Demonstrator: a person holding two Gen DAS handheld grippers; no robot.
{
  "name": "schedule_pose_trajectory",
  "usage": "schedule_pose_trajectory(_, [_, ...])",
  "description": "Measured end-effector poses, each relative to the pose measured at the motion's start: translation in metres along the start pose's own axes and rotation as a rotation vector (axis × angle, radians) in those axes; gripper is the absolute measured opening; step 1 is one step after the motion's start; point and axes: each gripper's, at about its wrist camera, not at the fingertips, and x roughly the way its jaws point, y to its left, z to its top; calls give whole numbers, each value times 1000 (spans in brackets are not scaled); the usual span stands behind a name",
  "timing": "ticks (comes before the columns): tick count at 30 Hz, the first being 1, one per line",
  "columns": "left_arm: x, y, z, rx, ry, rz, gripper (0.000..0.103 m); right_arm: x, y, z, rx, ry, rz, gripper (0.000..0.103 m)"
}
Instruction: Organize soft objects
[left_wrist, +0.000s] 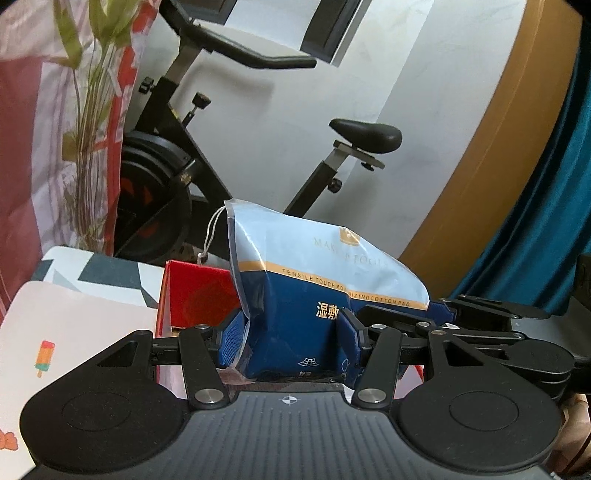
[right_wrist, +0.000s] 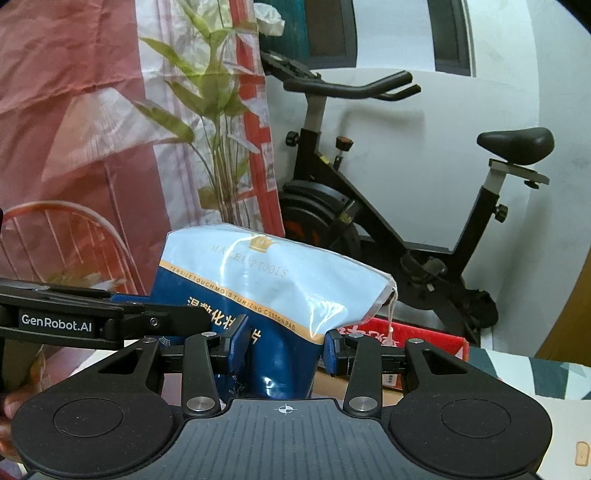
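Two tools (left_wrist: 293, 334) (right_wrist: 286, 349) around one pouch (left_wrist: 317, 280)

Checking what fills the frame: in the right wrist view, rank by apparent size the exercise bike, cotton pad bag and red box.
1. exercise bike
2. cotton pad bag, though nearness to the camera enlarges it
3. red box, mostly hidden

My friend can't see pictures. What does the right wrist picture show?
A blue-and-white plastic bag of cotton pads is squeezed between the right gripper's blue-padded fingers. The left gripper reaches in from the left side. Behind stand a black exercise bike and a red cardboard box.
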Motion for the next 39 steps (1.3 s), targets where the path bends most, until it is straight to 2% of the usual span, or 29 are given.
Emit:
schedule_pose_trajectory(10, [39,9,-4,-9,84,8,57,38,-25,-12,49,78,0,37])
schedule_pose_trajectory(15, [53,12,-17,-13,163,29,57,57,-31,-26,82,161,7,37])
schedule_pose_trajectory(21, [59,15,-30,-9,248,51,57,73,-38,-48,159,270,27,37])
schedule_pose_trajectory(28, [63,17,-40,2,323,95,57,86,-36,-63,209,357,40,37])
schedule_pose_trajectory(39, [63,14,-45,29,379,116,57,102,-40,-73,248,444,63,37])
